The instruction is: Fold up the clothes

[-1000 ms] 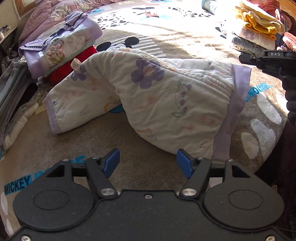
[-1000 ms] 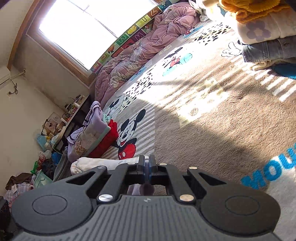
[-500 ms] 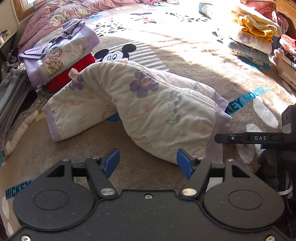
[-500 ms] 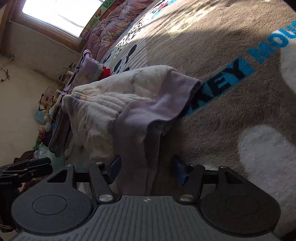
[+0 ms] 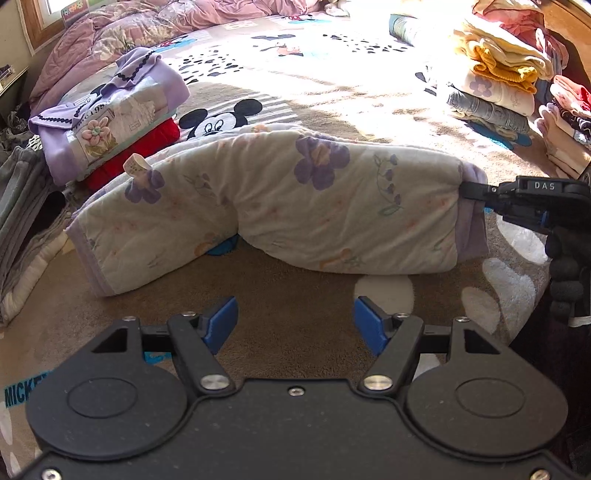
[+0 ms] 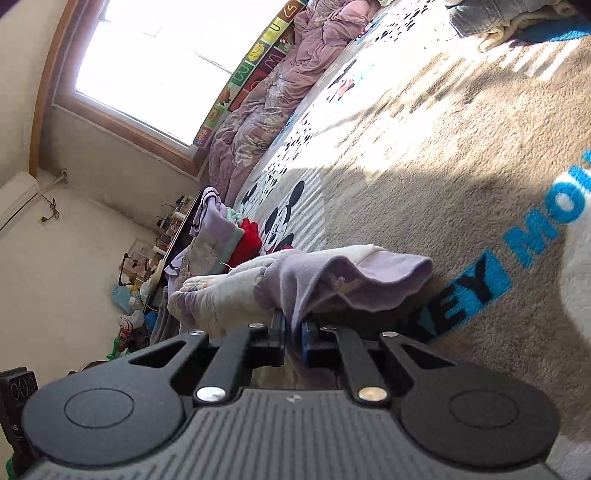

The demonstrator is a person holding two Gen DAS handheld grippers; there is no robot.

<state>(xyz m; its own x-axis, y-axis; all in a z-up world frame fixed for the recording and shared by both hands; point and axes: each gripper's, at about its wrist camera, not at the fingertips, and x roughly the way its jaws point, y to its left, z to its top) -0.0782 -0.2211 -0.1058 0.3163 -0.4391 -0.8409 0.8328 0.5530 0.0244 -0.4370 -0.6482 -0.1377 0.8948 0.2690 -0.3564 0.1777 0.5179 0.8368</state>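
A cream quilted garment with purple flowers [image 5: 295,206] lies folded over itself across the Mickey Mouse blanket [image 5: 303,306]. Its purple cuff edge [image 6: 332,280] is pinched between the blue pads of my right gripper [image 6: 293,338], which is shut on it. In the left wrist view the same right gripper [image 5: 469,190] comes in from the right at the garment's right end, held by a gloved hand [image 5: 567,273]. My left gripper [image 5: 295,325] hovers open over bare blanket, a little short of the garment's near edge, holding nothing.
A folded purple-and-red pile [image 5: 114,114] sits at the left behind the garment. Stacks of folded clothes [image 5: 495,85] line the right side. A pink comforter [image 5: 155,29] is bunched at the far end under the window [image 6: 155,62]. Grey clothes [image 5: 18,206] hang at the left edge.
My right gripper went from open around the purple cuff to shut on it and has drawn the garment's right end out. The left gripper stays open and has backed off slightly.
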